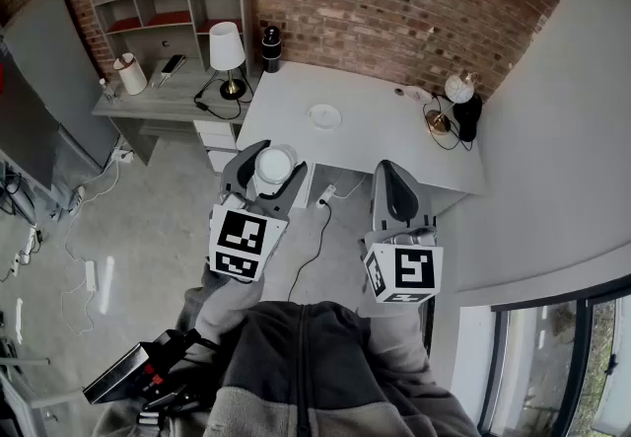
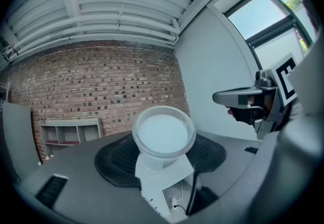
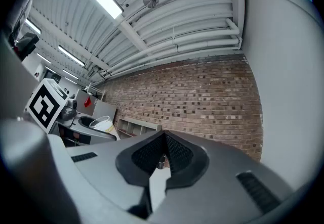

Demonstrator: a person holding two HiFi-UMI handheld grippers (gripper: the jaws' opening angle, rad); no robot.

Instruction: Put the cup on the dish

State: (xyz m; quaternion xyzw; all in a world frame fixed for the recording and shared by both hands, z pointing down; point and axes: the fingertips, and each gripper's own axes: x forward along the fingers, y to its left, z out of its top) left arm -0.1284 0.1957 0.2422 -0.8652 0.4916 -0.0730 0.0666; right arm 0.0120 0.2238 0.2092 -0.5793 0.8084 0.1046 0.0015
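1. Two grippers in play, both at the near side of the white table [image 1: 394, 134].
2. Left gripper [image 1: 276, 157] [image 2: 163, 160]: jaws spread wide and clamped on the cup [image 1: 274, 169] [image 2: 163, 136], one jaw on each side of its wall.
3. The cup is white with an open mouth, and the head view looks into it. It hangs in the jaws just off the table's near-left edge, over the floor and not on the table top.
4. Right gripper [image 1: 392, 174] [image 3: 163, 156]: jaws closed to a thin slit with nothing between them. It sits over the table's near edge, to the right of the left gripper and apart from it.
5. The dish [image 1: 324, 116] is small, white and round. It lies flat on the table left of centre, with nothing on it, and is well apart from the cup, further in from the near edge.
6. A globe lamp [image 1: 459, 88] stands at the table's far-right edge.
7. A dark bottle [image 1: 271, 48] stands at the table's far-left corner.
8. A grey desk [image 1: 158, 102] butts against the table's left side. It carries a shaded lamp [image 1: 226, 47].
9. A black cable [image 1: 314, 243] trails across the floor below the table's near edge, between the two grippers.
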